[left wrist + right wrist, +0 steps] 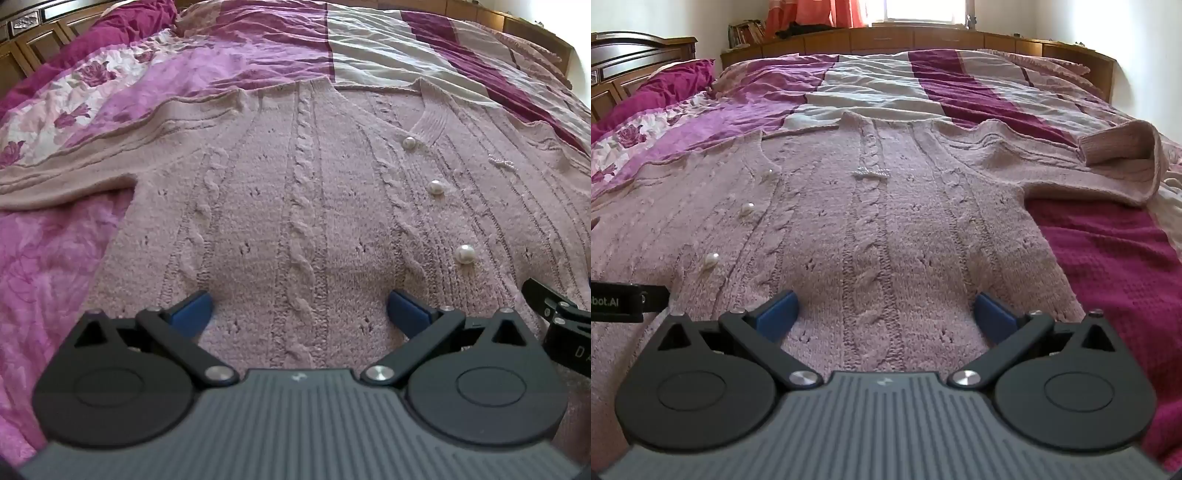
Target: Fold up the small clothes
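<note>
Left gripper (299, 308): nearest of all, its blue pads (190, 308) spread wide apart, both tips down at the near hem of the knit, nothing pinched between them.
Right gripper (884, 308): just beside the left one, likewise splayed wide, blue fingertips (991, 314) low over the hem, holding nothing; its black edge shows at the far right of the left wrist view.
Cardigan (314, 206): pale pink cable-knit, spread flat and front-up across the bed, hem toward the grippers, neckline at the far end — it fills the middle of both views.
Pearl buttons (464, 254): three round ones in a line up the placket, running from near the hem to the V of the neck, right of the left gripper and left of the right one.
Beaded trim (871, 172): a short white row on the chest, right of the placket.
Left sleeve (74, 173): stretched out sideways to the left, lying flat.
Right sleeve (1123, 162): out to the right, its ribbed cuff doubled back and standing up open.
Bedspread (1115, 258): under everything — striped magenta, grey and pink, with a floral patch at the far left.
Headboard (635, 62): dark carved wood at the far left.
Window (919, 11): bright, beyond the far side of the bed, orange curtain beside it.
</note>
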A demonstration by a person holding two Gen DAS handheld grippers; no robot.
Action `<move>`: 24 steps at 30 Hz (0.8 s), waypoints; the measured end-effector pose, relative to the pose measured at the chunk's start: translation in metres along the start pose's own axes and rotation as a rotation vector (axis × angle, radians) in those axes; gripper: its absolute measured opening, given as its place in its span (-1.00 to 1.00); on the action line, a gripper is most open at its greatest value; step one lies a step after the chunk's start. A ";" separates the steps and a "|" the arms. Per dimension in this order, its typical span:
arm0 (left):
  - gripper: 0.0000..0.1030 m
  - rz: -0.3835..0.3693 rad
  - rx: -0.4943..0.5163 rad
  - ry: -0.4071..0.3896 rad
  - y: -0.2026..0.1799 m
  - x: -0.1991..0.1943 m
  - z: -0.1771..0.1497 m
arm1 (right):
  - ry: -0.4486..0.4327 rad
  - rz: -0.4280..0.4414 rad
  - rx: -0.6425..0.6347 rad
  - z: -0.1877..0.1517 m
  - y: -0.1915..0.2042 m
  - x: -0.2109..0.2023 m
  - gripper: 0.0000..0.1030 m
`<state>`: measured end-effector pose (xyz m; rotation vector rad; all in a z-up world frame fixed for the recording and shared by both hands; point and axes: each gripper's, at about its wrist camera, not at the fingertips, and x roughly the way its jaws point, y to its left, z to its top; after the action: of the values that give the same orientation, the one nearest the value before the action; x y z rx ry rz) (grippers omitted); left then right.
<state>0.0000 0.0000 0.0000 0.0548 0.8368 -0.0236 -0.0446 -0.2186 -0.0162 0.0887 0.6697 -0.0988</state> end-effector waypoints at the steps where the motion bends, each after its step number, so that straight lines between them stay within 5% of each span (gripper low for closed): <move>1: 1.00 0.000 -0.001 0.003 0.000 0.000 0.000 | 0.005 0.002 0.003 0.000 0.000 0.001 1.00; 24: 1.00 -0.003 0.000 -0.001 -0.001 0.000 -0.001 | 0.007 -0.010 -0.015 0.000 0.001 0.000 1.00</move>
<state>-0.0004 -0.0014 -0.0005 0.0533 0.8361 -0.0268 -0.0444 -0.2172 -0.0165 0.0717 0.6774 -0.1030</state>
